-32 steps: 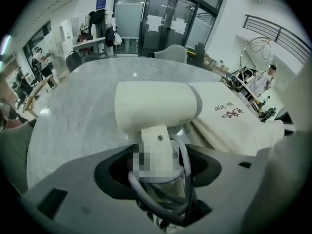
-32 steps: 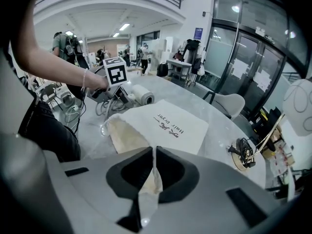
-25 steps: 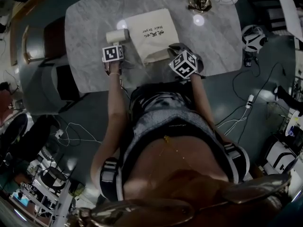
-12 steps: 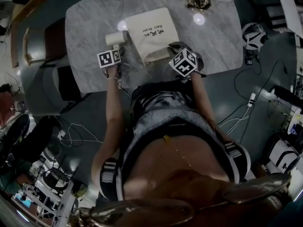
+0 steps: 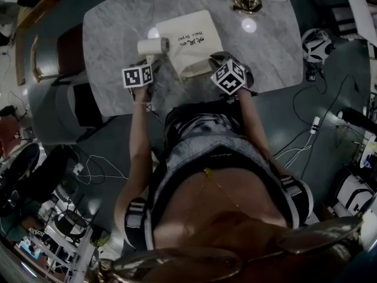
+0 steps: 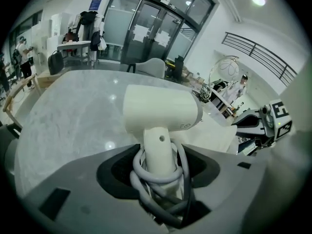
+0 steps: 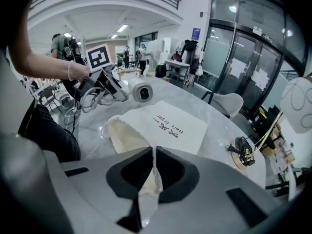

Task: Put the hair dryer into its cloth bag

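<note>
Left gripper [image 6: 158, 182]: clenched on the hair dryer [image 6: 161, 108] handle; grey cord [image 6: 146, 177] looped round the handle between the jaws
Right gripper [image 7: 153, 172]: pinched tight on the near edge of the cloth bag [image 7: 163, 126]
Hair dryer: barrel over the bench [image 5: 118, 28], just left of the bag
Cloth bag: flat on the bench; printed side up; open end toward the right gripper

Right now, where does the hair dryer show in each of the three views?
Head view: hair dryer upper left of centre.
Left gripper view: hair dryer dead centre, filling the middle.
Right gripper view: hair dryer upper left of centre.
Shared landmark: the printed cloth bag beside it.
</note>
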`<move>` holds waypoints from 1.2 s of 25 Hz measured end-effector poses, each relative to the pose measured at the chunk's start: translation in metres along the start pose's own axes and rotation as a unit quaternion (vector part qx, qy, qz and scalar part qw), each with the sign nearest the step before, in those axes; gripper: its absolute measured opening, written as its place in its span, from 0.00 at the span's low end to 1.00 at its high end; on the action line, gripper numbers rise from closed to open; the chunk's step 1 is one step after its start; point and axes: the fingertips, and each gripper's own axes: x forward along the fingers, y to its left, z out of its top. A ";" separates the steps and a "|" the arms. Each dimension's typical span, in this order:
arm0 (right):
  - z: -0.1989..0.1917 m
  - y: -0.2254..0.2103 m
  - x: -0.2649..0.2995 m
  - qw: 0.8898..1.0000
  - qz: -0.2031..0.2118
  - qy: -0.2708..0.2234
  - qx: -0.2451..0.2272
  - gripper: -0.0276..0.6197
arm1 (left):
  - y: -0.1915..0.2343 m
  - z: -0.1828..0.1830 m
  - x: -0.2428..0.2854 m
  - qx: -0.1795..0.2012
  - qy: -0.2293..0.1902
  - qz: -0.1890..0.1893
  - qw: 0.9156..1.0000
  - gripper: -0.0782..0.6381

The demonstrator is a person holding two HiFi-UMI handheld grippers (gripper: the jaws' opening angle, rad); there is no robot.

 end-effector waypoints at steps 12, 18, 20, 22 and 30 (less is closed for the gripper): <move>0.001 -0.003 -0.003 1.000 0.000 -0.002 0.013 0.16 | -0.073 0.004 -0.024 0.058 0.004 -0.091 0.994 0.44; 0.003 -0.004 -0.002 1.000 0.000 -0.003 0.015 0.16 | -0.107 -0.002 -0.033 0.100 0.019 -0.141 0.985 0.44; 0.004 -0.004 -0.002 1.000 0.000 -0.004 0.017 0.16 | -0.118 -0.007 -0.035 0.114 0.027 -0.159 0.980 0.44; 0.003 -0.006 -0.002 1.000 0.002 -0.005 0.021 0.16 | -0.130 -0.013 -0.037 0.130 0.036 -0.179 0.975 0.44; 0.003 -0.009 -0.002 0.999 0.008 -0.010 0.038 0.16 | -0.166 -0.046 -0.037 0.209 0.085 -0.245 0.943 0.44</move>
